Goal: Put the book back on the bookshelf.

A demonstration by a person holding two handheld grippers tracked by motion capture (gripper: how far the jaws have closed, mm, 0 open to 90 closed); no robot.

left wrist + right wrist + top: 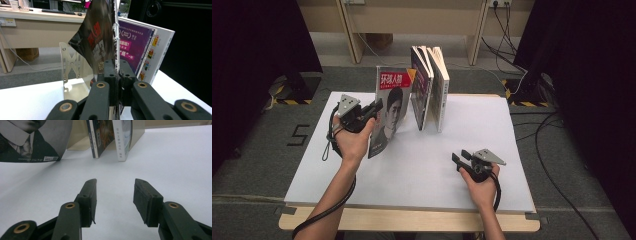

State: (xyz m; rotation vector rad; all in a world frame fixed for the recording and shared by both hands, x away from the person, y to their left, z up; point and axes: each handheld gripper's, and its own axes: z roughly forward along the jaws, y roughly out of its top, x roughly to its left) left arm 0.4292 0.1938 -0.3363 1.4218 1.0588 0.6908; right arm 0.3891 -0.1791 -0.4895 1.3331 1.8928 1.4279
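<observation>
Two grippers are in my hands on the white table top (512,165). My left gripper (373,111), at centre left of the high view, is clamped on the edge of a magazine (392,107) whose cover carries a black-and-white portrait and a red title block; the magazine stands upright just left of the frame's middle, tilted a little, its lower corner near my left hand (353,142). In the left gripper view the jaws are pressed together on the magazine's glossy dark cover (98,42), which rises from the centre to the top of the frame, with a purple-covered book (133,47) and a white-edged book (162,50) just behind it at right, and a clear acrylic bookend (71,65) at centre left. My right gripper (460,161), at lower right of the high view, rests on the table well apart from the books, its jaws spread with nothing between them. In the right gripper view (115,195) I see bare table between the pads, and the magazine's lower corner (32,145) at upper left.
</observation>
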